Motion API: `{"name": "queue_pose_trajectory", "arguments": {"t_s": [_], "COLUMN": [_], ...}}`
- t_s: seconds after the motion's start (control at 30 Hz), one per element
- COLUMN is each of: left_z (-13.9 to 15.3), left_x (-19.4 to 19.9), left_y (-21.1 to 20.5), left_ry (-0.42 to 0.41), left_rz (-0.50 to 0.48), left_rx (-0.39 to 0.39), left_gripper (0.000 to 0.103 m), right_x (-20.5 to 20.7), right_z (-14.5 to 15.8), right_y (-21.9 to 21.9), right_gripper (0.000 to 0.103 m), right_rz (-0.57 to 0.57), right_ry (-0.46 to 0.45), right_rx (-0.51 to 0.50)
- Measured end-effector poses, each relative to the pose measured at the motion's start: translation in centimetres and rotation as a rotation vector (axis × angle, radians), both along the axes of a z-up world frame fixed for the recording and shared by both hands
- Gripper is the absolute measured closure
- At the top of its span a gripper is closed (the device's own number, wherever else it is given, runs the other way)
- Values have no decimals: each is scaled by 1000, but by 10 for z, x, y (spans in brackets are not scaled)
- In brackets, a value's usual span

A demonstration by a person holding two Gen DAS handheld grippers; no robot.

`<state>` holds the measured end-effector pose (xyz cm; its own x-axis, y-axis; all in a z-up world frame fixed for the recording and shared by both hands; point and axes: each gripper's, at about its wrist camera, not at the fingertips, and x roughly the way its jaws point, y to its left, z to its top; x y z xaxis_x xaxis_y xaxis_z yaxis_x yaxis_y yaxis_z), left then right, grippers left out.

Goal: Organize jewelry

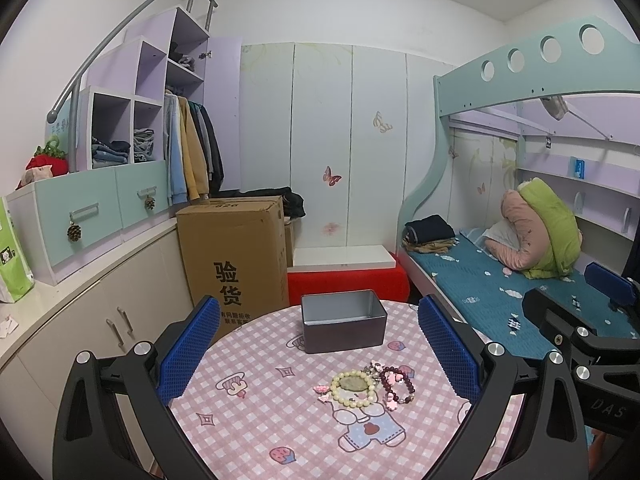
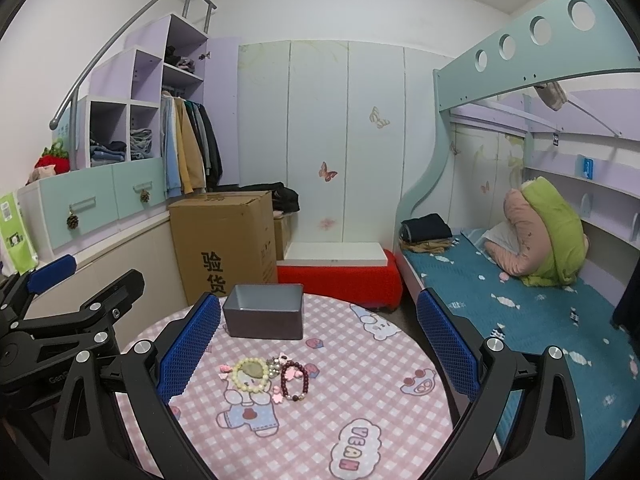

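You can read 验货 on the cardboard box (image 1: 234,256), "DAS" on the right gripper (image 1: 608,292) body, and "VEAN" on the tablecloth (image 2: 352,446).

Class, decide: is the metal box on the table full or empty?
Empty as far as visible: the metal box is open-topped, showing bare grey inner walls; the bracelets lie outside on the tablecloth.
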<state>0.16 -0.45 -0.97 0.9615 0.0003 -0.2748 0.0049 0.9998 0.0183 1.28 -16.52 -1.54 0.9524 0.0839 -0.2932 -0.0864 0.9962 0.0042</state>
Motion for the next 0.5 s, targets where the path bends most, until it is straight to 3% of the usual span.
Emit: {"name": "queue_pose_trajectory", "arguments": {"t_s": [0.5], "left_z": [-8], "left_x": [11], "left_y": [-1], "left_ry": [21], "left_rz": [-1], "left_rx": [9], "left_gripper": [7], "right_x": [14], "right_z": [-9], "right_y": [-10], "right_gripper": [8], "right_rz": [1], "right_ry": [32], "right_rx": [25]}}
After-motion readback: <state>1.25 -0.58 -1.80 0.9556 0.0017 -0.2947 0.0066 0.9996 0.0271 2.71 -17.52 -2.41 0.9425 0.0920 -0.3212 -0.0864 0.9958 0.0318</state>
